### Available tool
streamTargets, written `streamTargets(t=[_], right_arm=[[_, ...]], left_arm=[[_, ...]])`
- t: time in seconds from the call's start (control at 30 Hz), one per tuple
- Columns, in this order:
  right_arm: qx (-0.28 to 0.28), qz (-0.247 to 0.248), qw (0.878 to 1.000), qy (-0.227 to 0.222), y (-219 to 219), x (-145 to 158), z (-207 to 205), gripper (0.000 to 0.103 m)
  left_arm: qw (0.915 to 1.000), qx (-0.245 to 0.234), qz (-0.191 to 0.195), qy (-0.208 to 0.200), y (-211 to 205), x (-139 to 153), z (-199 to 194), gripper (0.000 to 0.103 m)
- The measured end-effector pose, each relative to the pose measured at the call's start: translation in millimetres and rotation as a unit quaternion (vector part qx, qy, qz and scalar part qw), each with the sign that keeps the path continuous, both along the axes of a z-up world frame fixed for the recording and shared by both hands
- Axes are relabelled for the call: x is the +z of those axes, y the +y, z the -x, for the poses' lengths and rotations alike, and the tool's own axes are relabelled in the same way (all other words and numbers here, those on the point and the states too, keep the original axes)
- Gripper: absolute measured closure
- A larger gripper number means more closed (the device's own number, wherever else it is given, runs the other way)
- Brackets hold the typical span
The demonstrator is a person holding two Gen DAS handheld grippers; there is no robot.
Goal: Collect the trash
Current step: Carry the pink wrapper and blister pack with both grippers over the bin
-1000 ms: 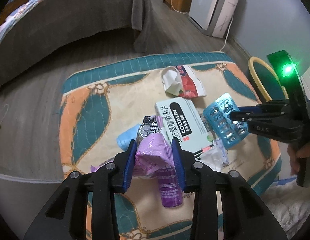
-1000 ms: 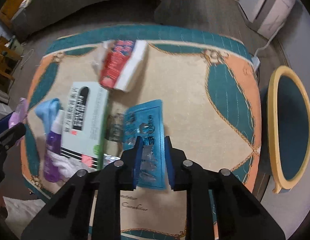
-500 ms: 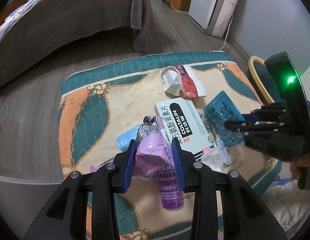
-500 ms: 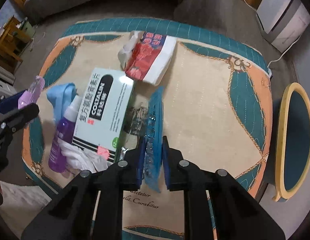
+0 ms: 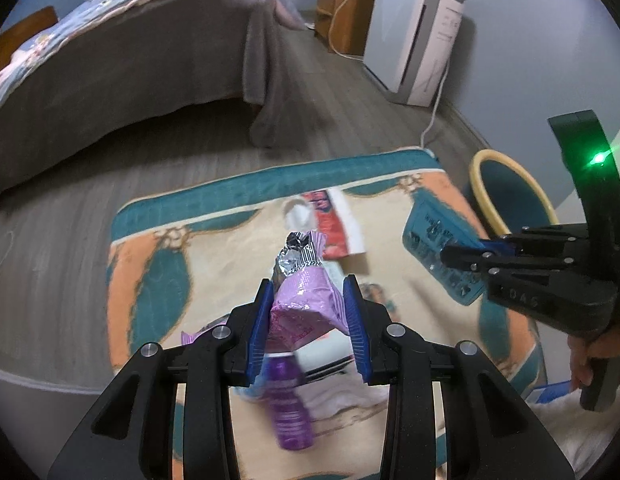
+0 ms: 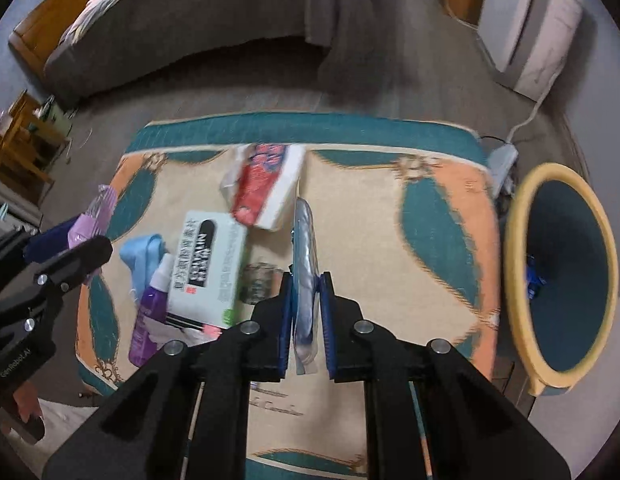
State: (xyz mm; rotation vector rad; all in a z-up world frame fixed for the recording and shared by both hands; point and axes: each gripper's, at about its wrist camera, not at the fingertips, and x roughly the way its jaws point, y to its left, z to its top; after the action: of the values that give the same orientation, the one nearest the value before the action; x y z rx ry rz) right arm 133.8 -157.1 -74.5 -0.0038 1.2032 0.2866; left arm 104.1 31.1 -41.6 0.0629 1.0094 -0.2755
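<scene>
Purple foil of a crumpled snack wrapper [image 5: 305, 300] fills the centre of the left wrist view, pinched between the blue pads of the left gripper [image 5: 308, 312]; its torn silver end sticks up above them, and its lower part hides behind the fingers. The right gripper [image 6: 305, 312] is clamped on a blue blister pack [image 6: 303, 248], seen edge-on at the frame centre, so its face cannot be read there. Both pieces are lifted above the patterned rug [image 6: 390, 240]. On the rug lie a white medicine box [image 6: 207, 268], a purple spray bottle [image 6: 147, 312] partly under it, a red-and-white tissue pack [image 6: 269, 184] and a light blue cloth [image 6: 143, 256], all blurred. At the right edge stands a yellow-rimmed bin [image 6: 558, 272], its bottom cut off.
</scene>
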Motion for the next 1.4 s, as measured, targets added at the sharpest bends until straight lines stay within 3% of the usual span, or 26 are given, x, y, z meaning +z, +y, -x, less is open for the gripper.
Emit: streamTargets(t=[0.37,0.93,1.23,1.4], right_arm=[[-0.051,0.008,0.999,-0.011,-73,9,9,0.09],[-0.126,0.005,0.992,-0.016,-176,13,17,0.09],[-0.16,0.018,0.986,-0.048,-231,41,14,0.09],[-0.197,0.011,0.98,-0.037,-260,33,12,0.09]], left_arm=[[0.9987,-0.048,0.001,-0.013,-71,8,-3,0.066],[0.9936,-0.112,-0.015,-0.004,-158,-9,-6,0.066],[0.9859,-0.165,-0.026,-0.013,-190,-17,8,0.066],[0.9785,-0.2,-0.044,-0.024,-212,-22,25,0.066]])
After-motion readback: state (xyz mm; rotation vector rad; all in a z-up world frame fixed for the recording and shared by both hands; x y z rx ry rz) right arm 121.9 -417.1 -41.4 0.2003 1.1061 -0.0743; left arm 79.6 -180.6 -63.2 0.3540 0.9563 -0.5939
